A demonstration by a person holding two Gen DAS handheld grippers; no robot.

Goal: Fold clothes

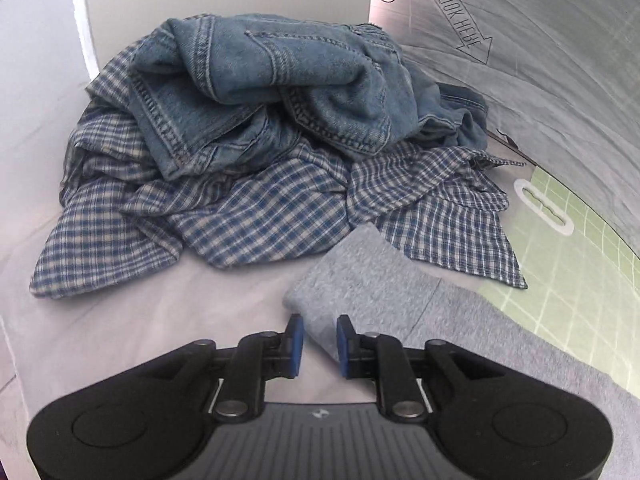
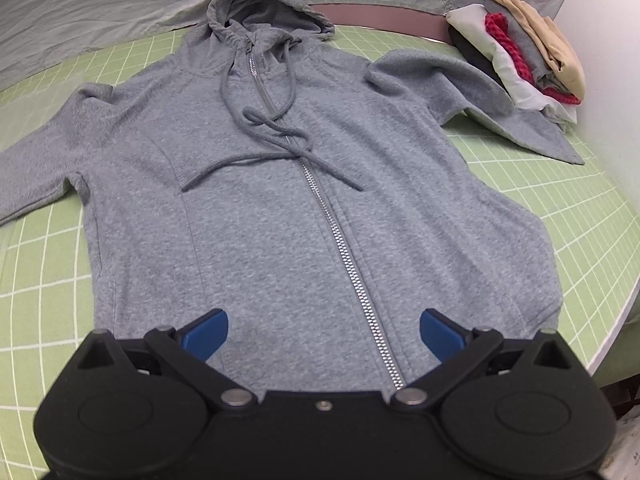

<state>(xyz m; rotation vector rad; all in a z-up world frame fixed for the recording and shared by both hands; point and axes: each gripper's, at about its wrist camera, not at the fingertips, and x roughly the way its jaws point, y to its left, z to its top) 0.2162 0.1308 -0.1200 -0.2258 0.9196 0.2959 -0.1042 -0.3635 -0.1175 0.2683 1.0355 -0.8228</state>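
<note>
From my left wrist, my left gripper (image 1: 319,340) has its blue pads a narrow gap apart, straddling the folded edge of a grey sleeve (image 1: 360,280) of the hoodie; I cannot tell whether the pads actually pinch the fabric. Just beyond the sleeve sits a heap: blue denim jeans (image 1: 280,80) on top of a blue-and-white checked shirt (image 1: 248,208). Right of the heap, a grey sheet (image 1: 540,60) carries an arrow outline with lettering, seen reversed, that looks like "LOOK HERE". A white plastic loop (image 1: 544,206) lies on the green grid mat (image 1: 568,280).

From my right wrist, my right gripper (image 2: 324,334) is spread wide and holds nothing, hovering over the hem of the grey hoodie (image 2: 260,220). The hoodie lies front up on the mat, zipped, hood away from me. Right of the hood, a stack of folded clothes (image 2: 528,56) rests at the mat's edge.
</note>
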